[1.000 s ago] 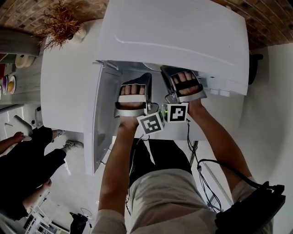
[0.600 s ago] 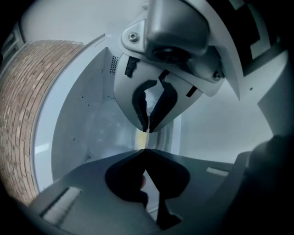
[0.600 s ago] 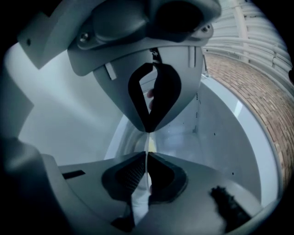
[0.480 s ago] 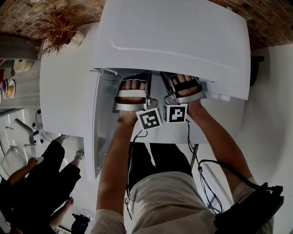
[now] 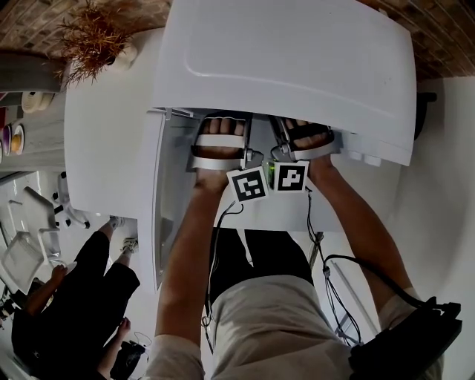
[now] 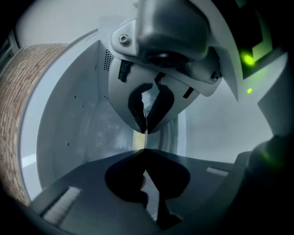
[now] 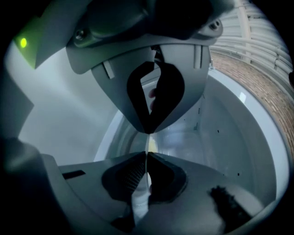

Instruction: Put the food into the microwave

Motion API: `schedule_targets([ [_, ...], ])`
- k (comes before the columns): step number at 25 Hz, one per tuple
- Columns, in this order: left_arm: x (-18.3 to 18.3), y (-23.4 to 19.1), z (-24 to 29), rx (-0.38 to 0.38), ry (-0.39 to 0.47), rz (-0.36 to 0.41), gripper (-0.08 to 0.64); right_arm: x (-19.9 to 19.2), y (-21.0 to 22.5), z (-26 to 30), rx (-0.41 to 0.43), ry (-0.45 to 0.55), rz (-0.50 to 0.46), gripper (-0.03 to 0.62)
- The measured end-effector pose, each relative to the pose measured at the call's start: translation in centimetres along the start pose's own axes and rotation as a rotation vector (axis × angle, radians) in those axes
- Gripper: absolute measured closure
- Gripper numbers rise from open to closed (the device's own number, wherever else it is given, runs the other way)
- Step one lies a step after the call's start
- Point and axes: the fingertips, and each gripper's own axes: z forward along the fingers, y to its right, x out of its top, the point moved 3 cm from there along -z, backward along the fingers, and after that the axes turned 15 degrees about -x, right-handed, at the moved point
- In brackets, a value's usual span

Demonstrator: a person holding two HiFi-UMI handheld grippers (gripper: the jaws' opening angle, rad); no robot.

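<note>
The white microwave (image 5: 289, 59) stands with its door (image 5: 165, 193) swung open to the left. Both grippers reach side by side into its cavity, and the microwave's top hides their tips in the head view. My left gripper (image 6: 145, 137) is shut on a thin pale edge, seemingly a plate's rim, with something yellowish (image 6: 137, 140) just past the tips. My right gripper (image 7: 147, 149) is shut on the same kind of thin white rim (image 7: 140, 202), with a yellowish bit (image 7: 152, 145) beyond it. The grey cavity walls (image 7: 229, 137) surround both. The plate itself is mostly hidden.
A dried plant in a pot (image 5: 96, 37) stands on the white counter (image 5: 104, 133) left of the microwave. A brick wall (image 5: 30, 22) lies behind. A person in black (image 5: 67, 297) sits at lower left. Cables (image 5: 326, 274) hang from the right gripper.
Both grippers have pushed deeper into the microwave, so less of them shows under its top. The person at lower left has shifted.
</note>
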Motion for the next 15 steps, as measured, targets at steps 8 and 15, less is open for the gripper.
schedule_targets([
  [8,0.3,-0.3,0.2,-0.018,-0.008,0.024,0.554,0.0,-0.8,0.4,-0.003,-0.004,-0.039,0.572],
  [15,0.1,-1.1,1.1,-0.056,-0.012,0.037,0.554,0.1,-1.3,0.4,0.004,-0.003,-0.062,0.572],
])
